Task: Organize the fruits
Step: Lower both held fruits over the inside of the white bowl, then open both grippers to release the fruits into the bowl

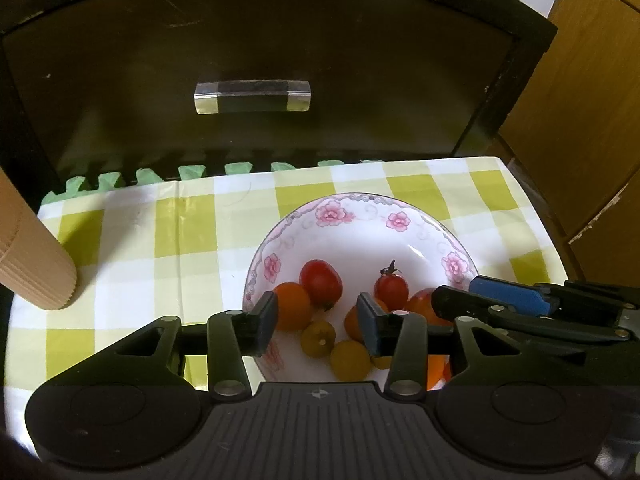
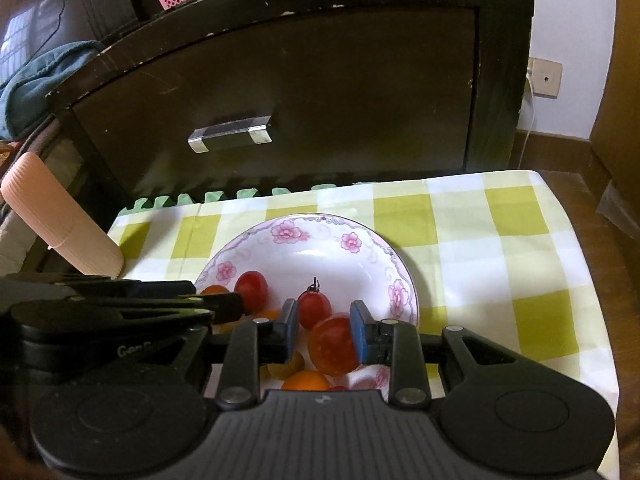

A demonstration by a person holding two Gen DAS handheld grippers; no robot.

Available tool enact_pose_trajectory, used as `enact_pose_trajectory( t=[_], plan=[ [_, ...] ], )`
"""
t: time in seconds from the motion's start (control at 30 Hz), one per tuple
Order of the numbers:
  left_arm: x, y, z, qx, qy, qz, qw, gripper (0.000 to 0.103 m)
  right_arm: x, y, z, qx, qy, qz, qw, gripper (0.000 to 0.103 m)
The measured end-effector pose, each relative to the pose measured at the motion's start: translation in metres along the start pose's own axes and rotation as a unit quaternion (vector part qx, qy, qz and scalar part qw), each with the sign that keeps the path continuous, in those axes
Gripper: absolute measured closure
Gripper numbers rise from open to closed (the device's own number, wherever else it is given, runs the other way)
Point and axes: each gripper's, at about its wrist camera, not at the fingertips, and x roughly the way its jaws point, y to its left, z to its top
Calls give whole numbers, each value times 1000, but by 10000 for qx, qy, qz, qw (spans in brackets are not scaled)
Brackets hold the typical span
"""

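A white bowl with pink flowers on its rim holds several cherry tomatoes, red, orange and yellow. My left gripper hangs open over the bowl's near left part. An orange tomato and a yellow-green one lie below the gap, not pressed. My right gripper is shut on a large red tomato low in the bowl. Just beyond it lies a small red tomato with a stem. Each gripper shows in the other's view, the right gripper and the left gripper.
The bowl rests on a green-and-white checked cloth over a small table. A pink ribbed cylinder leans in at the left. A dark cabinet with a drawer handle rises right behind the table.
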Motion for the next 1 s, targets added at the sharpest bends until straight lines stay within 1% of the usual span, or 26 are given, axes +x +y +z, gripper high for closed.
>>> enact_pose_trajectory(
  t=[0.03,0.2,0.37,0.47,0.5,0.63,0.7,0.8,1.0],
  plan=[
    [0,0,-1,9,17,-24,10000,47,-1,0,-1,18,-8,-14,10000,75],
    [-7,-7,-4,117,-1,-104,9999,45,-11,-7,-4,200,-132,-5,9997,73],
    [-16,-10,-9,95,-16,-67,9999,39,-22,-10,-7,301,-210,-13,9993,73],
    [-21,-8,-15,86,-14,38,10000,33,-27,-8,-13,303,-203,-119,9993,73],
    [-23,-7,-17,63,-8,58,10000,30,-28,-8,-16,291,-175,-146,9993,73],
    [-32,-3,-28,-16,-49,184,9998,22,-33,-6,-30,305,-43,-242,9992,73],
    [-37,-2,-35,-4,-78,289,9996,19,-36,-6,-37,339,11,-227,9992,73],
    [-45,-3,-45,89,-141,466,9988,17,-43,-1,-48,370,46,-197,9991,72],
    [-61,-5,-64,81,-268,595,9978,12,-61,9,-68,436,10,-158,9989,72]
  ],
)
